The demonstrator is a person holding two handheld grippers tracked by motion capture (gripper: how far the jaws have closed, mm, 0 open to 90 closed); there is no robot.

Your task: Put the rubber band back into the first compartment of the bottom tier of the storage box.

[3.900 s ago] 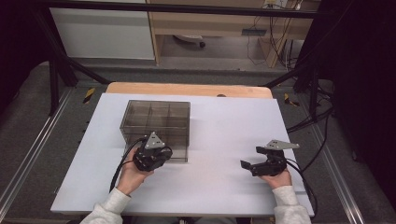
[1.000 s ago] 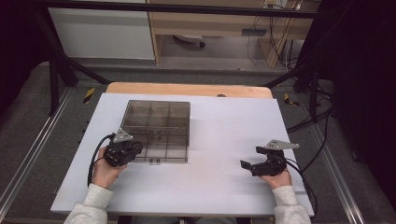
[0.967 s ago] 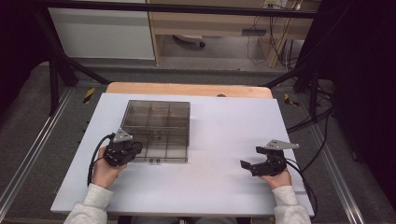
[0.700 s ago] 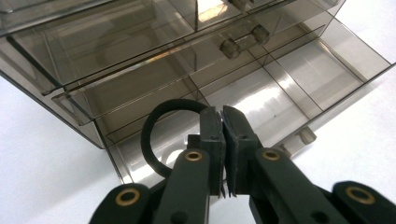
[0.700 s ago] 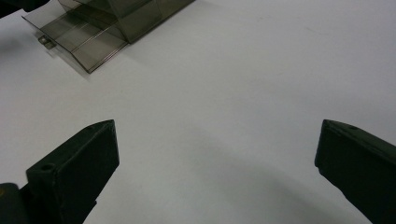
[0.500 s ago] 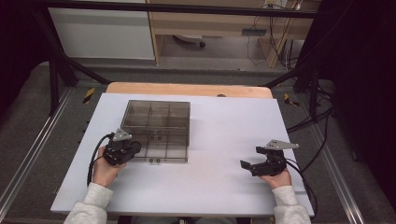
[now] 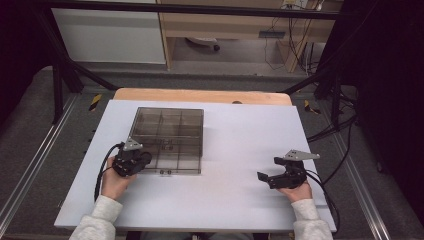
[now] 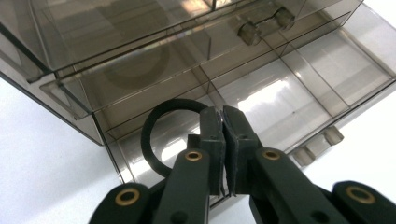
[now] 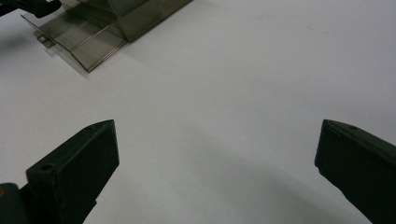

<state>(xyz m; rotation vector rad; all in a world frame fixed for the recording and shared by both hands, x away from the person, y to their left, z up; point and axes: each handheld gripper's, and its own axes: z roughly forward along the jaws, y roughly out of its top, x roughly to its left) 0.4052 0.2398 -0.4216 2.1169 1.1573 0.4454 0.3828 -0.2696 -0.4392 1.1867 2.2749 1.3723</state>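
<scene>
Two grippers on the white table (image 7: 225, 150), one clamped, one released.
Left gripper (image 8: 223, 140) has its jaws pressed together on a black ring (image 8: 159, 135), held over the pulled-out drawer of the smoky clear organizer box (image 7: 167, 137); 3.9 s ago it sat further right at the box's front, and it has held this spot for the last second. Right gripper (image 9: 217, 154), jaws spread wide and empty, rests unchanged on bare table well right of the box.
</scene>
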